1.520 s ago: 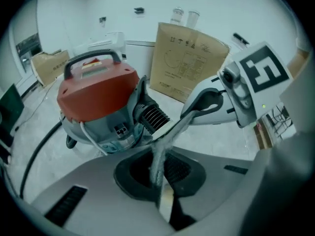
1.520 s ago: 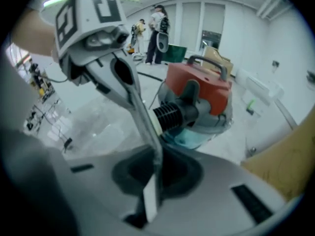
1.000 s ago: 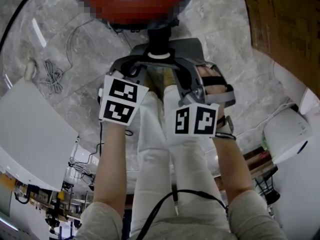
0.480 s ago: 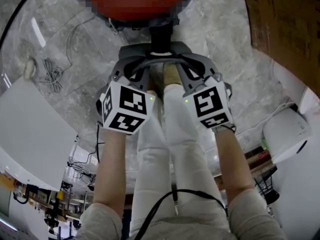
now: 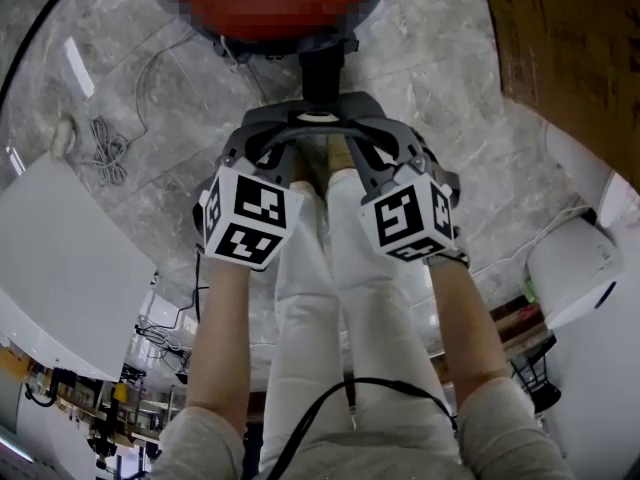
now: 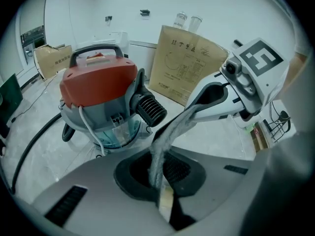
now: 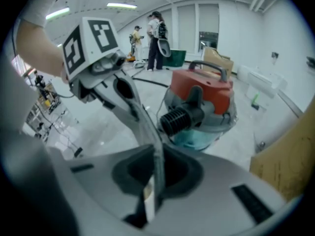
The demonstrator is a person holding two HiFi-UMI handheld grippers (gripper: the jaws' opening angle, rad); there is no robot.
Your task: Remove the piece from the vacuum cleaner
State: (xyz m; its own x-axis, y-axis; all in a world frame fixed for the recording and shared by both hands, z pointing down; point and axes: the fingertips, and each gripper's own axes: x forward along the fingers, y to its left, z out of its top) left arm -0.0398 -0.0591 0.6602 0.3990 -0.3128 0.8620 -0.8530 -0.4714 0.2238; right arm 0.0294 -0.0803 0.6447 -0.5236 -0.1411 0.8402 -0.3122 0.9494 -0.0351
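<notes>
Both grippers have rolled since a second ago, and their marker cubes now sit corner-on. We see the left gripper point(image 6: 165, 208) and right gripper point(image 7: 147, 200) each pinched thin on the dark oval socket lip of the smooth grey plastic piece point(image 7: 211, 191), just before the red-topped vacuum cleaner's point(image 6: 98, 82) ribbed black port point(image 6: 150, 109).

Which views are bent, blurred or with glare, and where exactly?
Head view: a mosaic patch at the top, a glare streak on the floor. Left gripper view: fisheye bending, dark corners; the vacuum cleaner is sharp, the grey piece near the lens soft. Right gripper view: the same, with bright ceiling lights.
</notes>
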